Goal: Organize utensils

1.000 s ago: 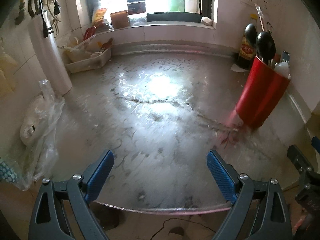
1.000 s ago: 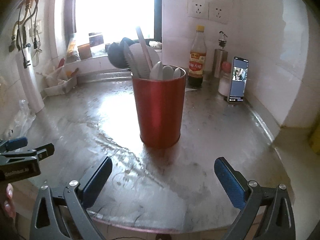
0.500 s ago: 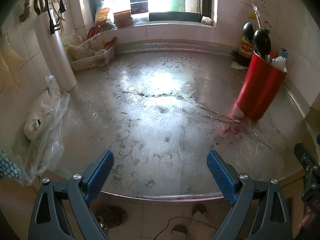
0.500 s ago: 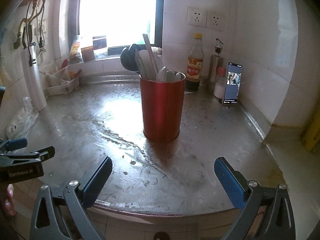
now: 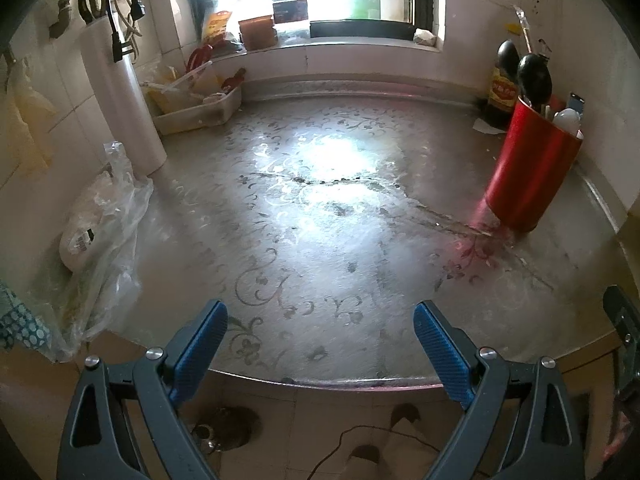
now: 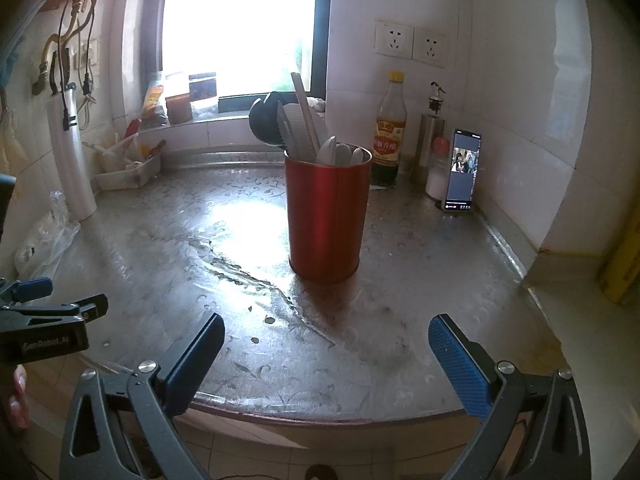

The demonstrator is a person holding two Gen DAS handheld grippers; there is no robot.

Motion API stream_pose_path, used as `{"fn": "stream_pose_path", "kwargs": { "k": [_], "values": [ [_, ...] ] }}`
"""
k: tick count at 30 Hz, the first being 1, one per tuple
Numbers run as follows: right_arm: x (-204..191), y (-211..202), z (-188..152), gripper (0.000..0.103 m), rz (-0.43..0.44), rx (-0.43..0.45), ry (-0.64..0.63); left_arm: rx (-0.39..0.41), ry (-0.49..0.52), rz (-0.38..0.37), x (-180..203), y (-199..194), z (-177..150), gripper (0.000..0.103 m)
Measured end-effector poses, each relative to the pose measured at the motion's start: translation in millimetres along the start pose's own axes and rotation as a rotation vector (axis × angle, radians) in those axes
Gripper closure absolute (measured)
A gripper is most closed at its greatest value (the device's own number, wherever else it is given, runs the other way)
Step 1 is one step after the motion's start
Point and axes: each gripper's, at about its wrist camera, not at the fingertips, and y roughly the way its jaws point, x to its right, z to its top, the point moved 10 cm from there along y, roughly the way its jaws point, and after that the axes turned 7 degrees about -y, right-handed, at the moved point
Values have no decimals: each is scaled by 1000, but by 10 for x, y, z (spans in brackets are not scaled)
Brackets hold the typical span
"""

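The left gripper (image 5: 320,344), dark grey tongs with blue ribbed pads, stood spread wide at the bottom of the left wrist frame, holding nothing and touching nothing; its tips hung over the front edge of the grey countertop with a floral pattern (image 5: 320,208). The right gripper (image 6: 326,354), of the same build, was likewise released and empty at the bottom of the right wrist frame, over the same edge. At the lower left of that frame the body of the other tool appeared, with pale lettering that seemed to read "GenRobot.AI", and fingertips of a hand (image 6: 18,396) below it.

The tall red metal cylinder holding the utensils (image 6: 327,216) stood upright at the centre of the right wrist frame, well apart from both tools; in the left wrist frame it sat at the right (image 5: 532,168). Out of it rose black ladles (image 6: 266,120) and white spatulas and spoon handles (image 6: 304,120).

Just behind it at the upper right stood a dark sauce bottle with a yellow cap and a red-and-yellow label (image 6: 390,132); its writing was too small to read. Further right, a smartphone (image 6: 462,170) leaned upright against the white tiled wall, screen lit. At the left of the left wrist frame lay a clear plastic bag (image 5: 100,240), beside a white upright pipe (image 5: 124,108) and a white plastic tray of oddments (image 5: 200,108).
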Motion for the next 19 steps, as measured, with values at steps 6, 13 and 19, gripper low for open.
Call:
{"fn": "stream_pose_path", "kwargs": {
  "k": [6, 13, 19],
  "values": [
    [-7, -48, -10, 0, -4, 4, -2, -5, -1, 10, -27, -10, -25, 9],
    [-16, -85, -13, 0, -11, 3, -1, -10, 1, 19, -98, 9, -29, 9],
    [-28, -101, -14, 0, -11, 1, -4, 11, -13, -1, -147, -18, -21, 9]
  ]
}}
